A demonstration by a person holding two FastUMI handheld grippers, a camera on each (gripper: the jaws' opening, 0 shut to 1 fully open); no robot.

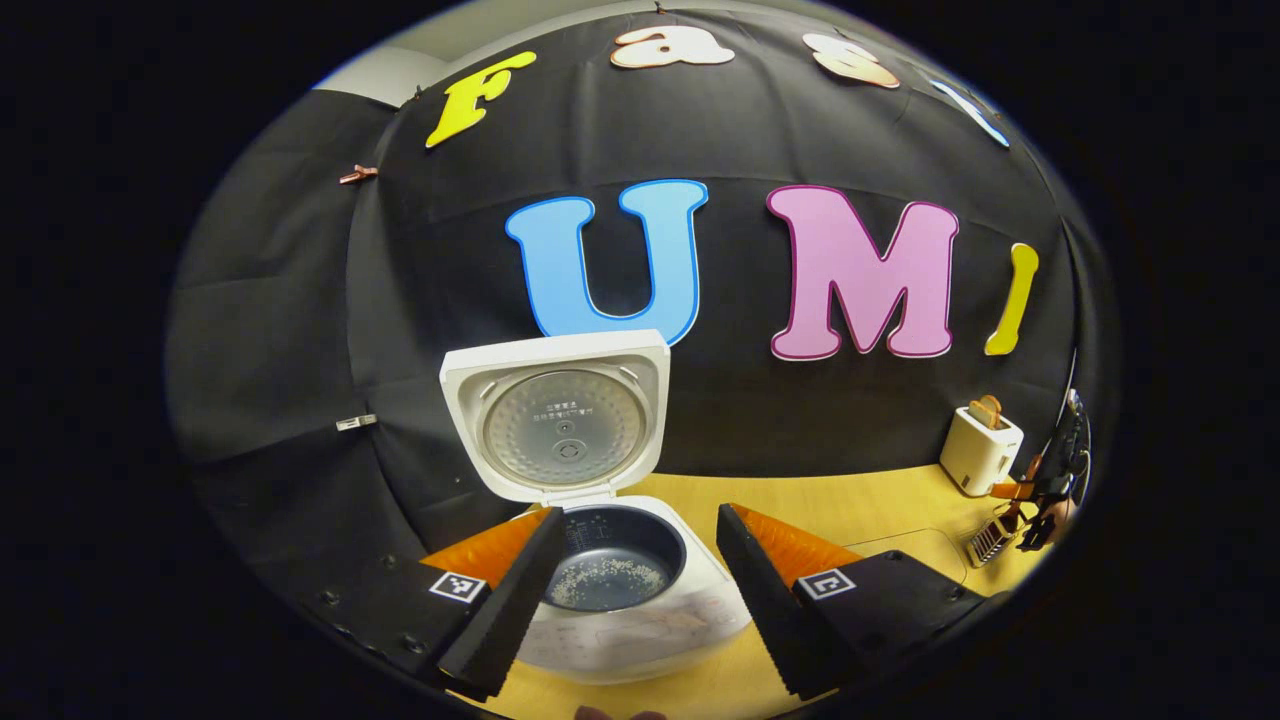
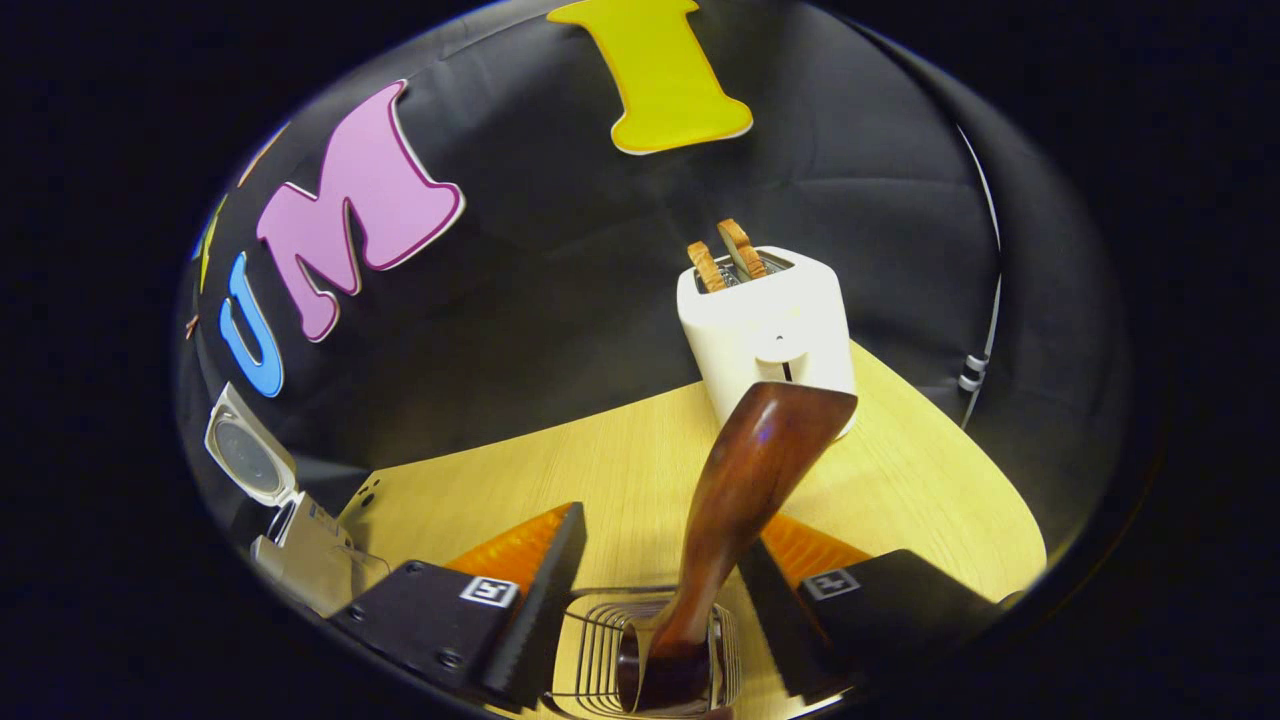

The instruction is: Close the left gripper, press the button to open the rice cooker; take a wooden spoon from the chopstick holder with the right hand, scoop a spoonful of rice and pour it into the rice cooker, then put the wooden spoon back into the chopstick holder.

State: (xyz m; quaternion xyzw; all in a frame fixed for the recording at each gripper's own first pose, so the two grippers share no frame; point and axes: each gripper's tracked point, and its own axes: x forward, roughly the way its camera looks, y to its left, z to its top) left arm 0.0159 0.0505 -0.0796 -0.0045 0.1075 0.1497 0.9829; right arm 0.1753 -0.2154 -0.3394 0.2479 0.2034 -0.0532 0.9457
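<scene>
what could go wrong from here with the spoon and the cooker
The wooden spoon stands in the wire chopstick holder between the right hand-held gripper's open fingers; it may topple if nudged. The rice cooker lid stands open, so the left hand-held gripper close above could knock it.

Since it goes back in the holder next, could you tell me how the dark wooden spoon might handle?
The dark wooden spoon looks rigid, so unlikely to flex. Its glossy finish may slip. Leaning in the wire chopstick holder, it could tip when nudged.
</scene>
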